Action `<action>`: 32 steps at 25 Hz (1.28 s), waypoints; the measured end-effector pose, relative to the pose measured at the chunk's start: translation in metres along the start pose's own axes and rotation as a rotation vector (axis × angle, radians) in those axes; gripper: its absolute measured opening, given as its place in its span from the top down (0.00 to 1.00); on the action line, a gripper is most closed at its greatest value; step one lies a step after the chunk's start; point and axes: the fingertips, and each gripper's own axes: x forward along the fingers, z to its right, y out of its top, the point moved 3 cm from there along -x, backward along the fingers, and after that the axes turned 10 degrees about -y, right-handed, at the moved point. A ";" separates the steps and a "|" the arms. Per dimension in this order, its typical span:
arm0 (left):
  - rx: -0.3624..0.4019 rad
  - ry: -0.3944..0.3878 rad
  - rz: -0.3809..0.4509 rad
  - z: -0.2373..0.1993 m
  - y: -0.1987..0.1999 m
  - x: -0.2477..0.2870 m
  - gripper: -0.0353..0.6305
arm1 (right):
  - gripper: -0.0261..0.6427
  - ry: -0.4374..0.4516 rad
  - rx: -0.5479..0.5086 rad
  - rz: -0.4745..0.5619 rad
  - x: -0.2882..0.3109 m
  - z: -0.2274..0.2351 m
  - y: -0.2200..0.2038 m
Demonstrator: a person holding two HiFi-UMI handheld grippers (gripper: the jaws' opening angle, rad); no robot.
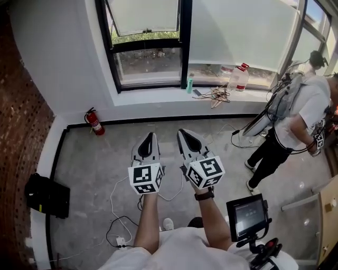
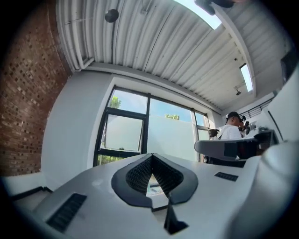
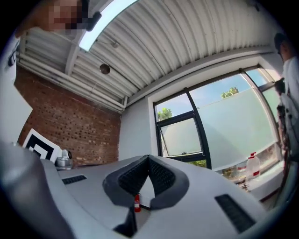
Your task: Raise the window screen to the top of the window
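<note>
The window (image 1: 182, 47) with its black frame fills the far wall. A pale frosted screen (image 1: 237, 31) covers the wide right pane down to near the sill. It also shows in the left gripper view as the screen (image 2: 170, 137) and in the right gripper view as the screen (image 3: 238, 126). The small left sash (image 1: 142, 16) is tilted open. My left gripper (image 1: 149, 136) and right gripper (image 1: 185, 132) are held side by side over the floor, well short of the window. Both are shut and hold nothing, as seen at the left gripper (image 2: 152, 156) and the right gripper (image 3: 148, 158).
On the sill (image 1: 158, 95) lie bottles (image 1: 238, 76), a green can (image 1: 189, 83) and tangled cables (image 1: 214, 95). A red fire extinguisher (image 1: 94, 122) stands by the left wall. A person (image 1: 293, 121) stands at the right. A black bag (image 1: 47, 195) lies left; white cables (image 1: 119, 211) cross the floor.
</note>
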 end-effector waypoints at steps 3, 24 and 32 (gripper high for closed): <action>0.071 0.014 0.039 -0.021 -0.002 0.006 0.95 | 0.96 -0.034 -0.007 -0.045 0.022 0.003 -0.016; 0.089 0.154 -0.078 -0.192 -0.059 0.277 0.95 | 0.96 0.075 0.033 -0.080 0.336 0.133 -0.055; -0.019 0.181 -0.116 -0.282 -0.124 0.314 0.95 | 0.96 0.095 -0.045 -0.222 0.431 0.125 -0.129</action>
